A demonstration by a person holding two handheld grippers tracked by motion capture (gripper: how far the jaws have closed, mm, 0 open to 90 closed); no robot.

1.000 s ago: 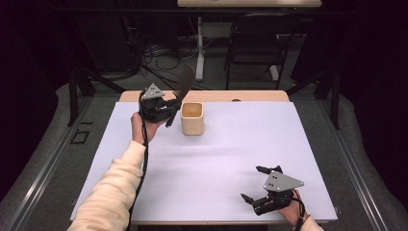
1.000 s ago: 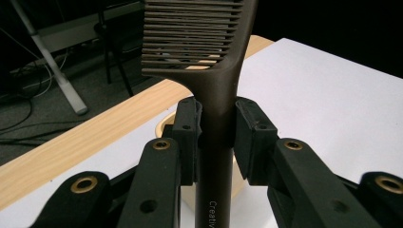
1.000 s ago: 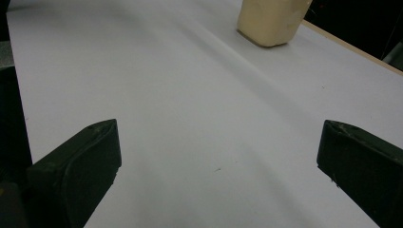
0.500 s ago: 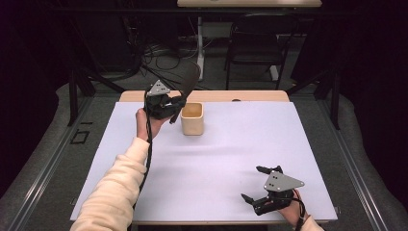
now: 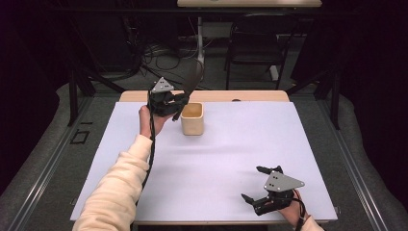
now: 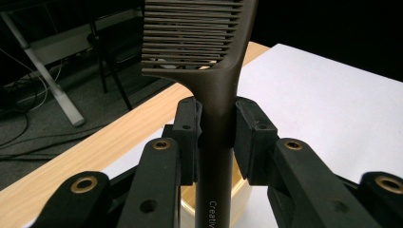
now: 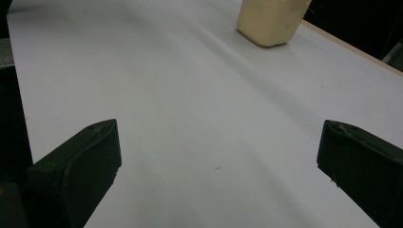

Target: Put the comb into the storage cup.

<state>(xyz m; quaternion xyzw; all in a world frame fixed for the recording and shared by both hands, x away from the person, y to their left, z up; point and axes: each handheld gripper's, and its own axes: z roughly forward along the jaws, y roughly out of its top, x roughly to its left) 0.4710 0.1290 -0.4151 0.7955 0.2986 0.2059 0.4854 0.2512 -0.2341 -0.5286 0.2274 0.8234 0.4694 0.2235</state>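
My left gripper (image 5: pixel 182 102) is raised at the far left of the table, shut on the handle of a dark brown comb (image 5: pixel 193 77) that points up and away. In the left gripper view the comb (image 6: pixel 202 42) stands between the two jaws, teeth to the left, with my left gripper (image 6: pixel 216 126) clamped on its handle. A cream square cup (image 5: pixel 192 118) stands just right of it, its rim below the comb handle (image 6: pixel 215 199). Near the table's front right corner my right gripper (image 5: pixel 255 184) rests low and open, nothing between its jaws. The cup (image 7: pixel 271 19) lies far ahead of it.
A white sheet (image 5: pixel 231 159) covers the wooden table (image 5: pixel 216 96), whose far edge shows bare wood. Beyond the table are a chair (image 5: pixel 250 48), a desk leg and cables on the floor. Dark frame posts stand at both sides.
My left gripper has lifted the comb and moved right, bringing its handle above the cup's rim. The right gripper has stayed in place.
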